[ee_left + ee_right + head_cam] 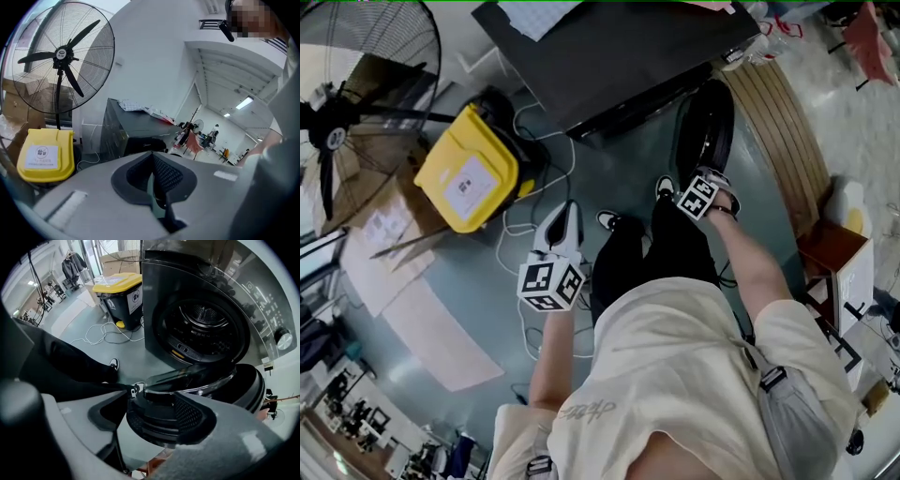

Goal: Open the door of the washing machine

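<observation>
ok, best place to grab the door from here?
Probably the door by its outer rim, coming from above with one jaw on each face. It stands swung open and edge-on to the right gripper, and its centre bulges while the rim looks thin enough to fit between the jaws. That gripper straddles it there, jaws open.

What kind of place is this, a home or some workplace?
Probably a large workshop or test hall, not a home: an industrial standing fan, a washing machine on the floor, and loose cables nearby.
</observation>
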`<state>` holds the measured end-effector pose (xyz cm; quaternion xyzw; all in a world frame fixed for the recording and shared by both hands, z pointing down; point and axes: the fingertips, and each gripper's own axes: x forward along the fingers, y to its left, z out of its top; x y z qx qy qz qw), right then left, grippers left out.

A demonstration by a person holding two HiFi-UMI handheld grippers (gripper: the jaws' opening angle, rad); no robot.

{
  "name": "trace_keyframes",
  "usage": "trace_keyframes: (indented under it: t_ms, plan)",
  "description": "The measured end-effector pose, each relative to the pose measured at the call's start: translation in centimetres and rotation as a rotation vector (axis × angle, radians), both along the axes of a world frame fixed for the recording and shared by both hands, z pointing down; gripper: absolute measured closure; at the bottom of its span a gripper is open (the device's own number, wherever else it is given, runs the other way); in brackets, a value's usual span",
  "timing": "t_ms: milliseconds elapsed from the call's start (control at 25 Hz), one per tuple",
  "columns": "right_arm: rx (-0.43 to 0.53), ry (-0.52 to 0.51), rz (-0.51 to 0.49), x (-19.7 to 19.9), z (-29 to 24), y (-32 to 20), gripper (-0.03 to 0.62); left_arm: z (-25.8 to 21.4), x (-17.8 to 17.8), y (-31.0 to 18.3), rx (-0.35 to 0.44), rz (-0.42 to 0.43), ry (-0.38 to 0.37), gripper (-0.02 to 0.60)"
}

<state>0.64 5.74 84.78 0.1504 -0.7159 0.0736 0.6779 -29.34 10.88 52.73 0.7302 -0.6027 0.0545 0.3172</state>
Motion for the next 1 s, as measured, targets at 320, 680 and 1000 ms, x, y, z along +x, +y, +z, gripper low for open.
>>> trace_keyframes:
  t_ms: [320, 680, 1000]
  plan:
    - [-0.006, -0.067, 0.027, 2.3, -0.2, 0.9, 0.284, -1.4, 4.8, -1.6, 0.009, 0.015, -0.031, 0.563]
    - [-0.011, -0.117, -0.023, 5.4, -0.8, 1.2, 0.284, -2.0, 11.4, -3.4, 0.017, 0.041, -0.044, 0.563]
    - [-0.026, -0.155, 0.023, 8.8, -1.1, 0.7, 0.284, -2.7, 15.8, -5.5, 0.027, 0.065, -0.072, 0.563]
